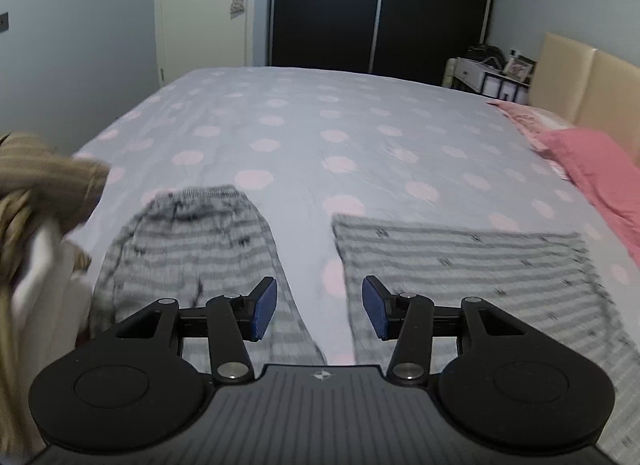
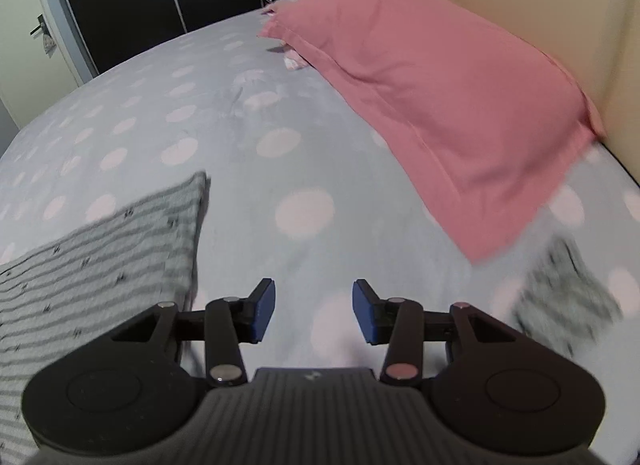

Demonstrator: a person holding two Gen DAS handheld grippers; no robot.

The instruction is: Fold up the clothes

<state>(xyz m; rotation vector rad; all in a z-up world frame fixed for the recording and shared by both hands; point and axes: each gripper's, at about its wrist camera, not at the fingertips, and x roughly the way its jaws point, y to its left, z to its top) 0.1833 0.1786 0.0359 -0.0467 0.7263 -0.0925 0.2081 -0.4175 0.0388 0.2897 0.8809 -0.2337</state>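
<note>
Grey striped trousers lie on the bed: one leg (image 1: 188,249) runs up the left of the left wrist view and a flat folded part (image 1: 472,269) lies to its right. My left gripper (image 1: 319,308) hangs above the gap between them, open, with nothing between its blue pads (image 1: 264,307). In the right wrist view the same striped cloth (image 2: 100,261) lies at the lower left. My right gripper (image 2: 314,311) is open over bare sheet to the right of it, holding nothing. A small blurred grey patterned garment (image 2: 568,297) lies at the lower right.
The bed sheet (image 1: 320,137) is pale blue with pink dots. A pink pillow (image 2: 440,105) lies against the beige headboard (image 2: 500,5). A heap of brown and white clothes (image 1: 36,225) sits at the left bed edge. A dark wardrobe (image 1: 380,5) and a door stand beyond.
</note>
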